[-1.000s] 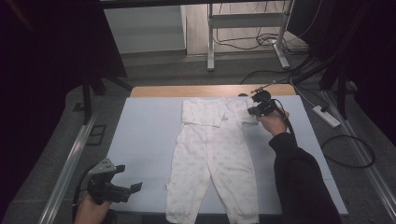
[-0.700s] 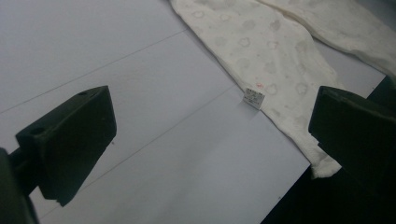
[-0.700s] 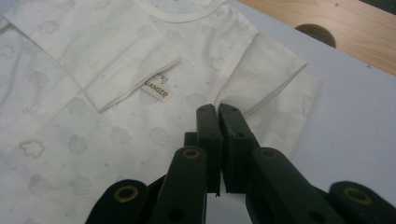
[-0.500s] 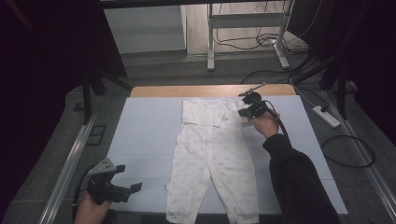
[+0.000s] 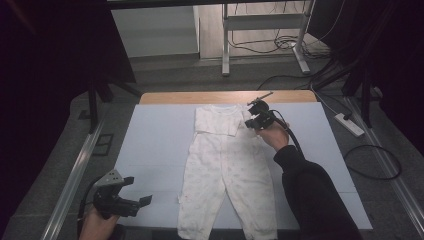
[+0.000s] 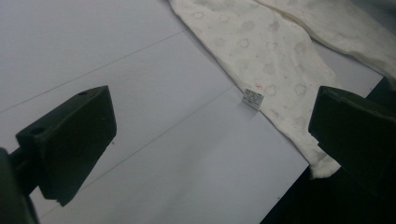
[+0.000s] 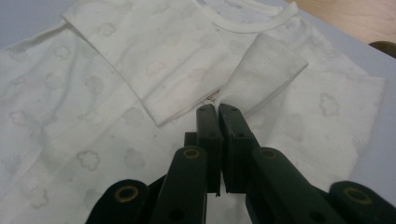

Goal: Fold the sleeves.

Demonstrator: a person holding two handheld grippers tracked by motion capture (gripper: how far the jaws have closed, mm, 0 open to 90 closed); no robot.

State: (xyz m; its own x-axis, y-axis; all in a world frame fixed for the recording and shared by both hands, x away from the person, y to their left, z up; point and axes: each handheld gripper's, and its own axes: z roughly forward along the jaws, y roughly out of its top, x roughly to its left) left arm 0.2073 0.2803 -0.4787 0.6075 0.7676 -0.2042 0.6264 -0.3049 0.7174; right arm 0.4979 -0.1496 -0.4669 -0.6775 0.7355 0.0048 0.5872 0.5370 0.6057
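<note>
Right gripper [image 7: 218, 108] jaws pressed together on the cuff of a cream cloud-print baby romper's sleeve [image 7: 261, 74], lifting it over the chest, romper [image 5: 227, 175] flat on a pale blue table sheet [image 5: 155, 145], left gripper [image 5: 125, 202] wide open, empty, near the table's front edge.

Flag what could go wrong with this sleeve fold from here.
1. The right gripper pinches only the sleeve's cuff edge; the thin bite could slip mid-fold.
2. Nothing pins the baby suit; the left gripper sits open at the near corner, so a pull may drag or wrinkle the body.
</note>
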